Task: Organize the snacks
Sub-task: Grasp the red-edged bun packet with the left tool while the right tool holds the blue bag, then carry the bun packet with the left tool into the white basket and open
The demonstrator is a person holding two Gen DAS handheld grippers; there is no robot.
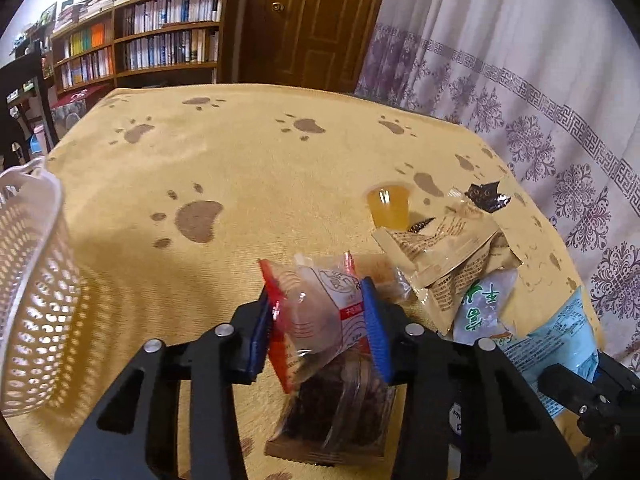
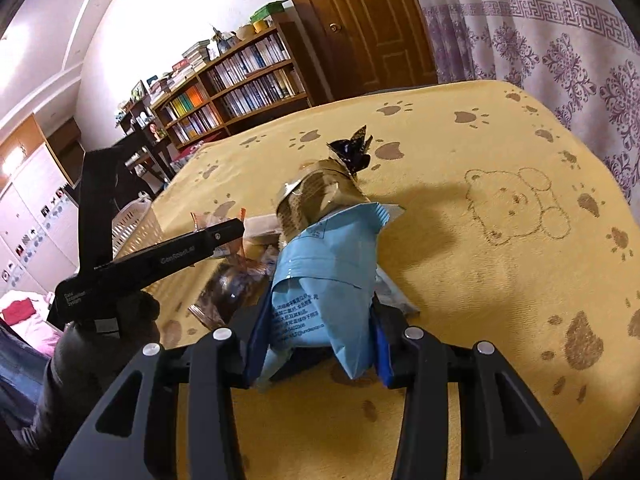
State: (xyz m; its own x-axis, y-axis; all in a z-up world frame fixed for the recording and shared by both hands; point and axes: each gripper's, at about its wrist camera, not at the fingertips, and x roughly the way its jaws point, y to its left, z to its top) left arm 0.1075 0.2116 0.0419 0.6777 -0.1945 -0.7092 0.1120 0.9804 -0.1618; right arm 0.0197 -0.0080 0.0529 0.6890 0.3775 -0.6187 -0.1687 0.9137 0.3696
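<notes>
In the left wrist view, the left gripper (image 1: 318,332) sits low in the middle of the frame. Its two blue pads are squeezed onto a clear snack packet with red edges (image 1: 316,320). Just under that packet lies a clear packet with dark brown snack inside (image 1: 336,412), flat on the yellow cloth with brown paw prints (image 1: 248,160). To the right is a pile of snacks: tan paper packets with dark writing (image 1: 444,256), a pale packet with green letters (image 1: 480,312), and an orange jelly cup (image 1: 390,204) behind them. A black shiny wrapper (image 1: 486,196) sticks up at the back of the pile. A white plastic basket with small holes (image 1: 32,292) stands at the left edge, well apart from the pile.

In the right wrist view, the right gripper (image 2: 316,344) is low in the middle, and its pads are clamped on a light blue snack bag with writing (image 2: 320,280). The bag leans against the tan packets. The other gripper shows at the left of this frame, held by a gloved hand (image 2: 108,336). A wooden bookshelf full of books (image 2: 240,76) stands in the upper left.
</notes>
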